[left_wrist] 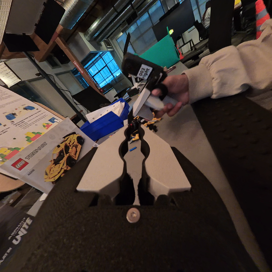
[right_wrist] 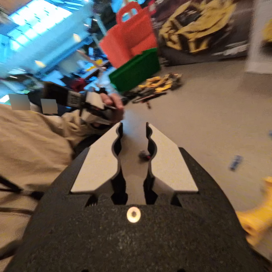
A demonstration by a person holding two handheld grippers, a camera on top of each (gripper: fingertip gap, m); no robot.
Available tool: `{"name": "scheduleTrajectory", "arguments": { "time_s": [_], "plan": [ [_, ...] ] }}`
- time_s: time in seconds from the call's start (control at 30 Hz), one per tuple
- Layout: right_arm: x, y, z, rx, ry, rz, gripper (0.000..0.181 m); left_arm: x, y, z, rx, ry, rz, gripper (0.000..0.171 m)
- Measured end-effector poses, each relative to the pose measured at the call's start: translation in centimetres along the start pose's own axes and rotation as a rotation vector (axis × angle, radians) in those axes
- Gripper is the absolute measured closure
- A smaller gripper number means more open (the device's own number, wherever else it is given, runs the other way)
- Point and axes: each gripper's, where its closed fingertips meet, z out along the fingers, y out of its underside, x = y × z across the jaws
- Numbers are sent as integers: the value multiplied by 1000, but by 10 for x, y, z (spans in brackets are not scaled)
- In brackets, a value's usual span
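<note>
My left gripper (left_wrist: 134, 126) has its jaws drawn close, with a narrow gap. A black part of a yellow and black brick-built model (left_wrist: 136, 134) sits between its tips, and it seems pinched there. The model lies on the grey table (left_wrist: 176, 139). My right gripper (left_wrist: 137, 113), held by a hand in a beige sleeve, hovers just above the model. In the blurred right wrist view the right gripper (right_wrist: 134, 125) is open and empty over the table. A small dark and red piece (right_wrist: 145, 156) lies between its fingers. The model (right_wrist: 156, 86) lies farther ahead.
A blue pin (left_wrist: 133, 149) lies on the table. A blue bin with papers (left_wrist: 106, 125) and an instruction booklet (left_wrist: 48, 156) are at the left. A red bag (right_wrist: 129, 36), a green box (right_wrist: 135, 72), a picture box (right_wrist: 198, 29) and loose yellow pieces (right_wrist: 259, 220) surround the table.
</note>
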Motion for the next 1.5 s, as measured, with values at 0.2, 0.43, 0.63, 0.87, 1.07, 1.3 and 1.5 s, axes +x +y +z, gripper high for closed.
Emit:
{"name": "scheduleTrajectory", "arguments": {
  "time_s": [0.2,0.43,0.63,0.87,1.07,1.3,1.5],
  "plan": [
    [-14,22,38,-61,-131,130,154,-59,83,-24,-470,-247,22,162],
    [24,40,31,-163,58,82,152,-113,198,-132,-953,-510,-566,162],
    [8,88,48,-418,56,-218,130,-110,216,-147,-998,-523,-661,161],
    [21,104,49,-531,185,-434,138,-118,208,-143,-1001,-562,-569,136],
    [23,105,51,-548,181,-445,167,-112,151,-93,-708,-446,-530,134],
    [-30,23,50,-70,-213,136,167,-1,63,-21,-352,201,-651,136],
    [-48,-10,45,160,-525,565,167,2,21,5,-119,260,-900,136]
  ]
}}
